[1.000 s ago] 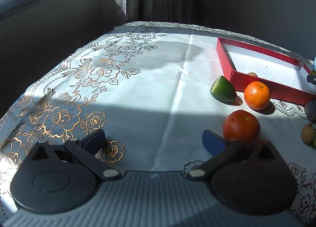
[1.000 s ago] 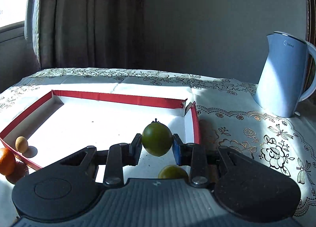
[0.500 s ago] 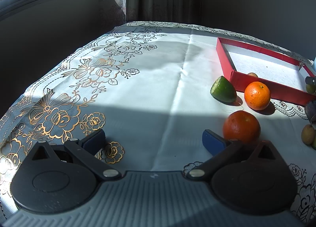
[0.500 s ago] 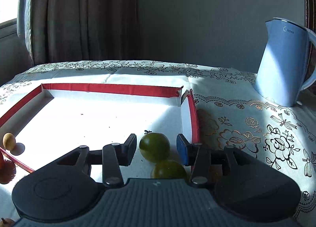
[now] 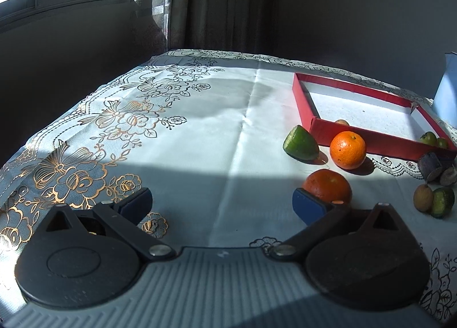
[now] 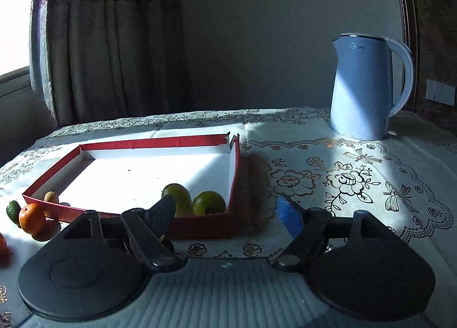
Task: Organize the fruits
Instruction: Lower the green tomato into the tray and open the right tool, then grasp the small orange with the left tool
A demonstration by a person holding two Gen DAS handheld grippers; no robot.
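Tray (image 6: pixel 231 179) lengthwise leftward, green fruits (image 6: pixel 208 202) inside

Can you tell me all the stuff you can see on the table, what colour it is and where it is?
red tray: 1, red outside and white inside, middle of the table
green round fruits: 2, green, inside the tray's near right corner
small brown fruit: 1, tan, inside the tray's near left corner
oranges: 2, orange, on the cloth in front of the tray
green wedge: 1, green, left of the farther orange
mixed small pieces: about 4, dark, tan and green, on the cloth right of the oranges
kettle: 1, pale blue, far right of the table
tablecloth: 1, white with gold flowers
left gripper: 1, black with blue pads, open, empty
right gripper: 1, black with blue pads, open, empty
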